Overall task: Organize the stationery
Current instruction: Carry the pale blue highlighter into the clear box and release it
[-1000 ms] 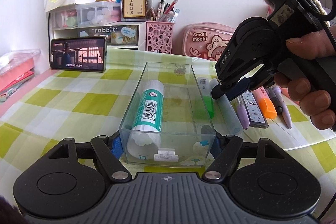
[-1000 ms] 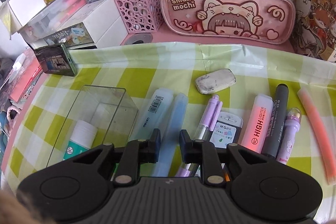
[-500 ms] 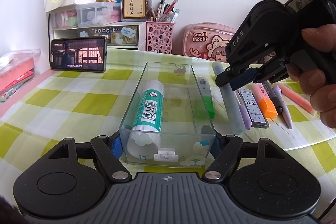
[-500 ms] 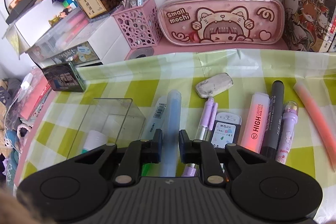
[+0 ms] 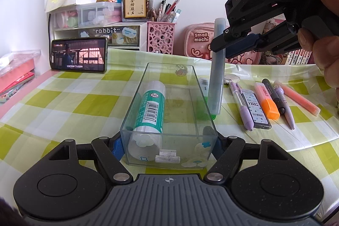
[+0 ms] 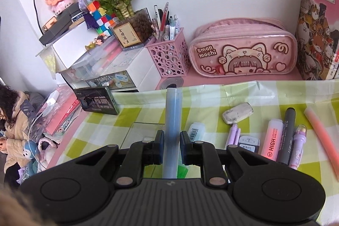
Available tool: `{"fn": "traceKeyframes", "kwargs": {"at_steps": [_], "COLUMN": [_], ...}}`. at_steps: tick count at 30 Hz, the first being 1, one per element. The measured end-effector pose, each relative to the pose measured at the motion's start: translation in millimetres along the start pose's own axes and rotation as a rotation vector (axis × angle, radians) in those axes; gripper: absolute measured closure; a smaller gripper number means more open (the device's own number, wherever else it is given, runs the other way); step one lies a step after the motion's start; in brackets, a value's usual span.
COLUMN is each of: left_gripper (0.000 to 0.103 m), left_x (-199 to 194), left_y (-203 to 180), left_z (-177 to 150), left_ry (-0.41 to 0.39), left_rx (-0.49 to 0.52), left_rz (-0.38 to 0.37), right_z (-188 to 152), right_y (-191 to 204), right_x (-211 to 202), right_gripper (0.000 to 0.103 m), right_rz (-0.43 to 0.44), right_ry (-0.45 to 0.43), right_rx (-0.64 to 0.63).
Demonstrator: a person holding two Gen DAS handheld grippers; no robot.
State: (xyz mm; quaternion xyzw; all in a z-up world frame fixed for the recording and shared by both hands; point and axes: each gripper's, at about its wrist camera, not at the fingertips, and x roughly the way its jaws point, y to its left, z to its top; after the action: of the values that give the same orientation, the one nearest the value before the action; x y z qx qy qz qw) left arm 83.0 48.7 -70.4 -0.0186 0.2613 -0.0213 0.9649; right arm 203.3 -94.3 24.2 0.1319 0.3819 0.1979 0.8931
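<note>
My left gripper (image 5: 168, 145) is shut on the near end of a clear plastic box (image 5: 169, 65), one finger on each side wall. A teal-and-white glue stick (image 5: 151, 107) lies inside the box. My right gripper (image 6: 172, 139) is shut on a pale blue pen (image 6: 173, 111). In the left wrist view the right gripper (image 5: 220, 46) holds that blue pen (image 5: 216, 82) tilted nearly upright, just right of the box, its lower end close to the table. A white-and-green highlighter (image 6: 196, 130) lies along the box's right side.
Right of the box lie a purple pen (image 5: 241, 103), a lead case (image 5: 256, 107), an orange highlighter (image 5: 266, 99), a dark marker (image 5: 273, 94), a pink stick (image 5: 296, 96) and an eraser (image 6: 237, 113). At the back stand a pink pencil case (image 6: 241, 52), a pen cup (image 6: 169, 56) and a phone (image 5: 78, 54).
My right gripper closed on the blue pen, which lay flat on the cloth, and has risen with it, tipping it towards upright. The left gripper and the box have not moved.
</note>
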Motion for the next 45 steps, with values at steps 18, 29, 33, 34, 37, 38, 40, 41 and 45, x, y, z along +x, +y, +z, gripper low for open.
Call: {"fn": "traceKeyframes", "kwargs": {"at_steps": [18,29,33,34,37,38,40,41,45], "left_gripper": [0.029,0.029,0.029,0.029,0.029,0.029,0.029,0.029,0.029], "left_x": [-0.1,-0.4,-0.1,-0.1,-0.4,-0.4,-0.4,-0.4,-0.1], "left_y": [-0.1,-0.6,-0.6,-0.6,-0.9,-0.9,-0.7,-0.8,-0.7], "left_z": [-0.1,-0.4,-0.2,-0.2,-0.4,-0.4,-0.4,-0.4,-0.3], "left_ry": [0.000,0.000,0.000,0.000,0.000,-0.001,0.000,0.000,0.000], "left_rx": [0.000,0.000,0.000,0.000,0.000,0.000,0.000,0.000,0.000], "left_rz": [0.000,0.000,0.001,0.001,0.001,0.001,0.001,0.001,0.001], "right_z": [8.7,4.0,-0.8,-1.8,-5.2,-6.1,-7.7,-8.5,-13.7], "right_y": [20.9,30.1,33.5,33.1,31.3,31.6,32.0,32.1,34.1], "right_x": [-45.9,-36.5,-19.6,-15.8,-5.2,-1.3,6.0,10.0,23.1], "right_gripper": [0.088,0.088,0.088,0.088,0.088,0.088,0.088,0.088,0.088], "right_rz": [0.062,0.171,0.159,0.161,0.153,0.148,0.142,0.135,0.121], "right_ry": [-0.186,-0.116,-0.050,-0.036,-0.002,0.010,0.031,0.045,0.089], "right_rx": [-0.087,-0.075,-0.085,-0.080,-0.070,-0.071,-0.067,-0.064,-0.066]}}
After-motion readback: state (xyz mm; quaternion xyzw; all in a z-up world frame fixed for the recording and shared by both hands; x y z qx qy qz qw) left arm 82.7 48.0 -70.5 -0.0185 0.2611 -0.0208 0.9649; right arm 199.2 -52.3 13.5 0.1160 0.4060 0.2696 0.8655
